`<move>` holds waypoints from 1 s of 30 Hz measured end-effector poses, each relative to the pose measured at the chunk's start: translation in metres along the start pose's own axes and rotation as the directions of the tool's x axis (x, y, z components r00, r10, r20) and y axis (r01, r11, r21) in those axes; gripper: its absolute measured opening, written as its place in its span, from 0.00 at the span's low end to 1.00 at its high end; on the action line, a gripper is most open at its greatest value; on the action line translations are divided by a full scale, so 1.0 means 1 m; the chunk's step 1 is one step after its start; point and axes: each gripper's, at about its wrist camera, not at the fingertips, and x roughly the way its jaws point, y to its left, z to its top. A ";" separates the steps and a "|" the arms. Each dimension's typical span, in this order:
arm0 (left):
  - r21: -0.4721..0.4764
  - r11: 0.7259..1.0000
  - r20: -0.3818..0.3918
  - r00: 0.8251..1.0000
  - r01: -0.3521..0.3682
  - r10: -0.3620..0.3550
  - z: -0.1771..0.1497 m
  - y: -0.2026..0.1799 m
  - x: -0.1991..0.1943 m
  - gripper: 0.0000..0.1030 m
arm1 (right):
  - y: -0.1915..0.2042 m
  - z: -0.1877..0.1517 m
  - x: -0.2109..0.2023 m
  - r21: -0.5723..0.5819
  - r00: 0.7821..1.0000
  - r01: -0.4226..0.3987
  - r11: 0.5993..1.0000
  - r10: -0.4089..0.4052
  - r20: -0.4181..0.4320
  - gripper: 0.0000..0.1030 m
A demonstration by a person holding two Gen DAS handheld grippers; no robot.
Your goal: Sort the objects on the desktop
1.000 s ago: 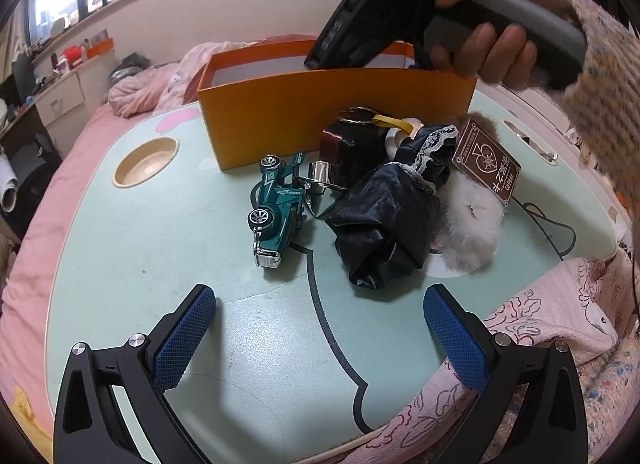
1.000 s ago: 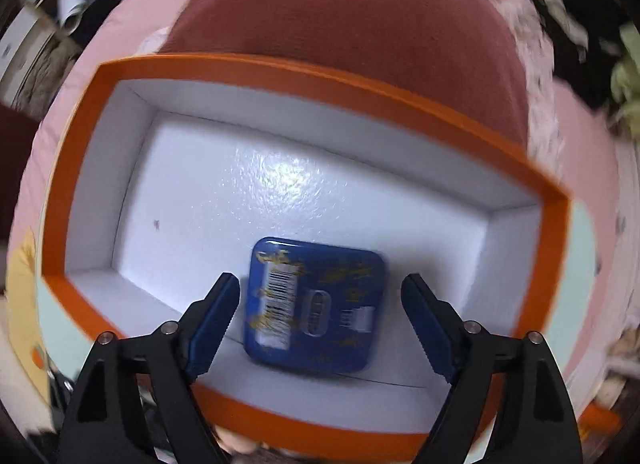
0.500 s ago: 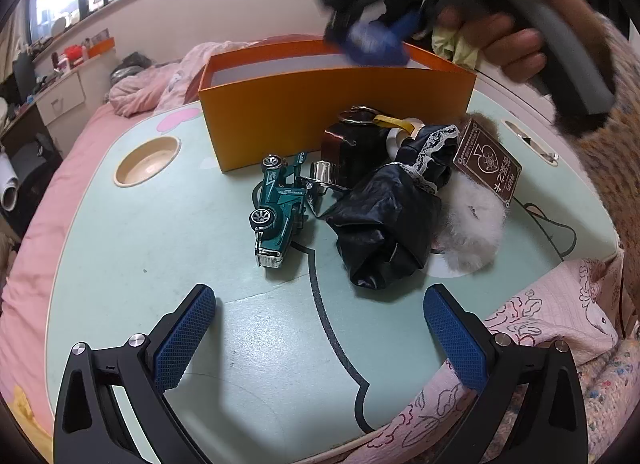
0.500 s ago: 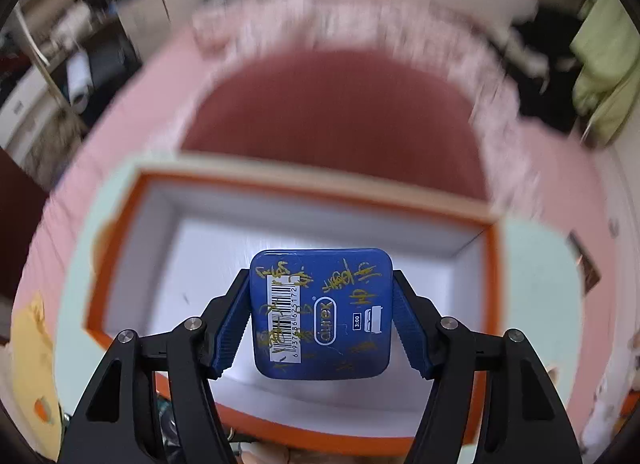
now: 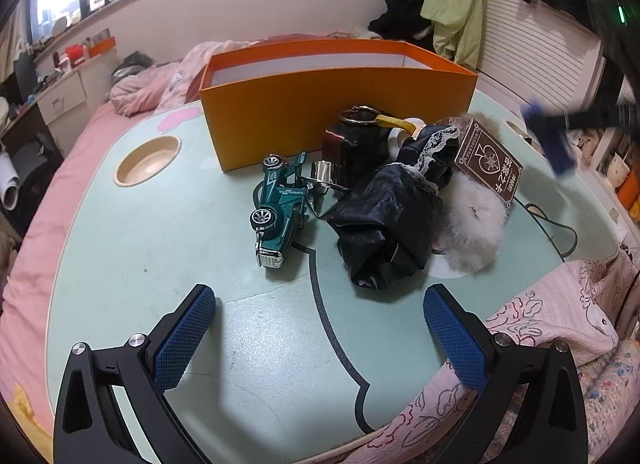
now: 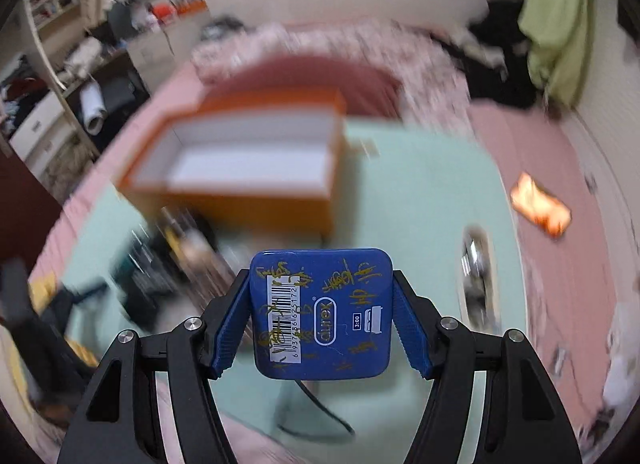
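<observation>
right wrist view: right gripper (image 6: pixel 322 316) clenched on blue tin (image 6: pixel 320 312), held above worktop (image 6: pixel 420 183), clear of orange box (image 6: pixel 240 167); left gripper (image 5: pixel 316 336) released. risk: edge-only grip, a fast swing could throw the tin

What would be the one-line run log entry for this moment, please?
right tool: shut on blue tin, lifted beside orange box | left tool: open, empty, over table | toy car: unsorted
</observation>
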 end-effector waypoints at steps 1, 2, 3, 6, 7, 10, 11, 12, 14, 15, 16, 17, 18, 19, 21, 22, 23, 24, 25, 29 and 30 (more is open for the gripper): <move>0.000 1.000 0.000 1.000 0.000 0.000 0.000 0.001 0.000 1.00 | -0.004 -0.007 0.005 -0.004 1.000 0.002 1.000 -0.002 -0.019 0.65; 0.000 1.000 0.000 1.000 0.001 -0.001 0.000 0.001 -0.001 1.00 | -0.005 -0.011 0.009 -0.012 0.999 0.001 1.000 -0.001 -0.032 0.65; 0.000 1.000 0.000 1.000 0.001 -0.001 0.000 0.001 -0.001 1.00 | -0.003 -0.014 0.015 -0.021 0.999 -0.003 1.000 0.002 -0.050 0.65; 0.001 1.000 0.001 1.000 0.001 -0.001 0.000 0.001 -0.001 1.00 | 0.002 -0.018 0.035 -0.033 0.997 -0.032 0.999 0.030 -0.076 0.65; 0.000 1.000 0.001 1.000 0.001 -0.001 0.000 0.001 -0.001 1.00 | 0.008 -0.016 0.039 -0.040 0.997 -0.042 0.998 0.040 -0.060 0.65; -0.001 1.000 0.002 1.000 0.002 -0.002 -0.001 0.003 -0.001 1.00 | 0.025 -0.009 0.043 -0.070 0.998 -0.069 0.995 0.069 -0.006 0.65; -0.001 1.000 0.002 1.000 0.001 -0.001 -0.001 0.003 -0.002 1.00 | 0.029 -0.008 0.042 -0.073 0.997 -0.077 0.994 0.078 0.015 0.65; -0.002 1.000 0.002 1.000 0.001 -0.001 -0.002 0.004 -0.002 1.00 | 0.032 -0.008 0.039 -0.068 0.996 -0.072 0.995 0.075 0.044 0.66; -0.002 1.000 0.003 1.000 0.001 -0.001 -0.002 0.005 -0.002 1.00 | 0.035 -0.012 0.027 -0.059 0.990 -0.068 0.996 0.074 0.120 0.70; -0.002 1.000 0.003 1.000 0.001 -0.001 -0.002 0.005 -0.002 1.00 | 0.039 -0.015 0.019 -0.067 0.983 -0.074 0.995 0.084 0.161 0.74; -0.002 1.000 0.002 1.000 0.002 -0.002 -0.002 0.005 -0.002 1.00 | 0.043 -0.019 0.012 -0.080 0.976 -0.082 0.993 0.097 0.195 0.74; -0.002 1.000 0.002 1.000 0.002 -0.002 -0.002 0.005 -0.002 1.00 | 0.045 -0.024 0.005 -0.096 0.969 -0.086 0.992 0.106 0.221 0.76; -0.001 1.000 0.002 1.000 0.002 -0.002 -0.002 0.005 -0.002 1.00 | 0.048 -0.031 -0.002 -0.115 0.963 -0.085 0.990 0.111 0.244 0.78; -0.001 1.000 0.002 1.000 0.002 -0.002 -0.002 0.005 -0.002 1.00 | 0.051 -0.039 -0.006 -0.138 0.959 -0.075 0.988 0.109 0.261 0.78; -0.001 1.000 0.002 1.000 0.002 -0.002 -0.002 0.005 -0.002 1.00 | 0.055 -0.055 -0.010 -0.175 0.955 -0.035 0.984 0.085 0.284 0.78; -0.001 1.000 0.002 1.000 0.002 -0.002 -0.002 0.005 -0.002 1.00 | 0.055 -0.065 -0.010 -0.185 0.953 -0.013 0.983 0.068 0.295 0.78; -0.001 1.000 0.002 1.000 0.003 -0.003 -0.002 0.005 -0.002 1.00 | 0.055 -0.075 -0.009 -0.190 0.951 0.007 0.982 0.052 0.304 0.78; 0.000 1.000 0.002 1.000 0.003 -0.003 -0.002 0.005 -0.002 1.00 | 0.054 -0.085 -0.009 -0.196 0.950 0.020 0.980 0.043 0.310 0.78; 0.000 1.000 0.002 1.000 0.003 -0.003 -0.002 0.005 -0.002 1.00 | 0.053 -0.094 -0.008 -0.197 0.949 0.023 0.980 0.040 0.312 0.78; 0.000 1.000 0.002 1.000 0.004 -0.004 -0.002 0.005 -0.002 1.00 | 0.041 -0.108 0.002 -0.195 0.957 0.010 0.981 0.047 0.286 0.78; 0.001 1.000 0.002 1.000 0.003 -0.003 -0.002 0.005 -0.002 1.00 | 0.040 -0.107 0.008 -0.189 0.961 0.005 0.982 0.047 0.271 0.78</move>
